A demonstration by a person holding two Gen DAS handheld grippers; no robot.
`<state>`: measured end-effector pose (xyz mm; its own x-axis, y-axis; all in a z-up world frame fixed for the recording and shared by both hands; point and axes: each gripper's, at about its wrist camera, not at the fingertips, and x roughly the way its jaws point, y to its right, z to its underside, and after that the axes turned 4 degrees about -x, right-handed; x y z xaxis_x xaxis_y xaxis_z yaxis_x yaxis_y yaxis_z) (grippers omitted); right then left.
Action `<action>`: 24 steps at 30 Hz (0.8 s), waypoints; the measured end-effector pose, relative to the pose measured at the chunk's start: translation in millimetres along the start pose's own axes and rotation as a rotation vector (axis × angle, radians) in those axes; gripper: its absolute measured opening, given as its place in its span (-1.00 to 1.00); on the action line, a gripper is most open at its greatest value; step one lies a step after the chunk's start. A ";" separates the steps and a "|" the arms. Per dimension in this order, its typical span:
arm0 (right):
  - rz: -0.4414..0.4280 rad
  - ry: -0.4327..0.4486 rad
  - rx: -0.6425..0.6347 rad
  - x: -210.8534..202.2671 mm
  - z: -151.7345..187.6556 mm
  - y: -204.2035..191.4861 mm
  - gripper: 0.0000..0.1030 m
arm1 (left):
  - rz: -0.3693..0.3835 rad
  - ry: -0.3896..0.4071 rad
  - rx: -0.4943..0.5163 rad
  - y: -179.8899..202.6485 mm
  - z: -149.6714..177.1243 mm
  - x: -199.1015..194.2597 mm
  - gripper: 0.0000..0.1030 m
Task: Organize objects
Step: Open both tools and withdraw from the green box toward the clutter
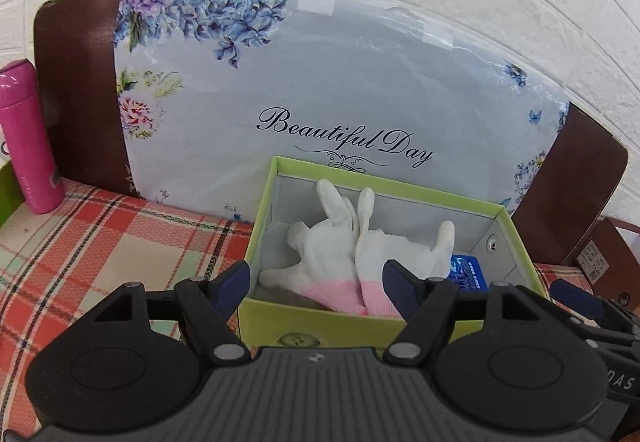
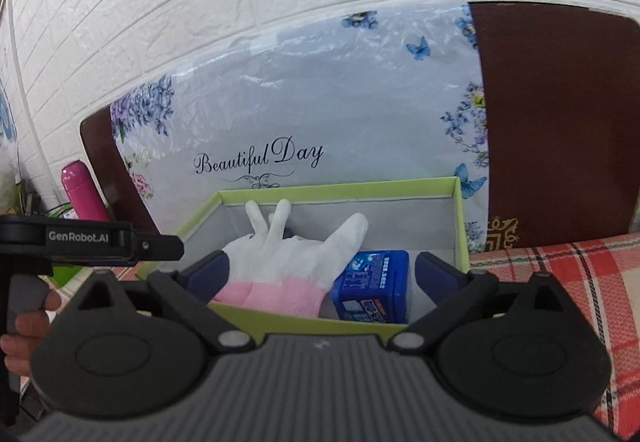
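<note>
A light green open box (image 1: 320, 330) stands on the plaid cloth (image 1: 100, 242). A pair of white gloves (image 1: 332, 242) with pink cuffs lies inside it, fingers pointing up against the far wall, and a blue packet (image 1: 468, 274) lies beside them to the right. My left gripper (image 1: 316, 282) hovers open at the box's near wall, its pads clear of the cuffs. In the right wrist view my right gripper (image 2: 322, 270) is wide open over the same box (image 2: 332, 190), with the gloves (image 2: 288, 254) and the blue packet (image 2: 372, 282) between its fingers and untouched.
A floral package (image 1: 320, 81) reading "Beautiful Day" leans on a brown board behind the box. A pink bottle (image 1: 28, 137) stands at the left, and a brown carton (image 1: 600, 258) at the right. A hand (image 2: 24, 326) holds the left gripper's handle.
</note>
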<state>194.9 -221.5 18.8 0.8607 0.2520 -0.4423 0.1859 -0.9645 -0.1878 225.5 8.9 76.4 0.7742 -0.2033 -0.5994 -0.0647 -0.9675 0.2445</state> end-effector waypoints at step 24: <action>-0.094 0.017 0.170 -178.6 79.3 -5.8 1.00 | 0.063 -0.051 -0.044 4.8 133.3 -114.0 0.50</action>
<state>2.6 -254.7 29.3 0.8517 0.3371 -0.4012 0.1838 -0.9091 -0.3738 53.0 7.3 44.3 0.7360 -0.2726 -0.6197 -0.0841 -0.9451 0.3158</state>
